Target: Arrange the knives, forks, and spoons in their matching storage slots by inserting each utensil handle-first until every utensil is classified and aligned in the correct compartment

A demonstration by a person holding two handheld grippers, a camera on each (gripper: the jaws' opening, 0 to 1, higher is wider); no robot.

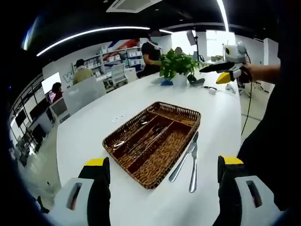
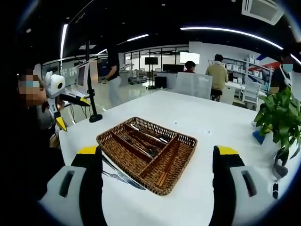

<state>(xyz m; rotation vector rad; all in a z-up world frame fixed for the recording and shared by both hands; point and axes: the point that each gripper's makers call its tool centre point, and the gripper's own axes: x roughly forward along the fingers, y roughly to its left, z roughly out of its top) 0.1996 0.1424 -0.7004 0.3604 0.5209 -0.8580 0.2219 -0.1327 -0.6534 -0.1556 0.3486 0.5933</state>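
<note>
A brown wicker tray [image 1: 178, 109] lies on the white table with several metal utensils [image 1: 141, 136] in its narrow left compartments; its wide right compartment looks bare. A knife [image 1: 184, 160] and another utensil [image 1: 194, 169] lie side by side on the table just right of the tray. My left gripper [image 1: 163, 162] hovers open before the tray's near end. From the other side, the tray [image 2: 146, 123] sits ahead of my open right gripper [image 2: 157, 153], with the loose utensils [image 2: 117, 175] at its left edge. A hand holds the right gripper [image 1: 207, 69] high over the table's far end.
A potted plant [image 1: 176, 63] stands at the table's far end, with a small dark object [image 1: 196, 81] beside it. The same plant [image 2: 277, 117] sits right of the tray. A black stand [image 2: 91, 94] rises at the table's edge. People, chairs and shelves are behind.
</note>
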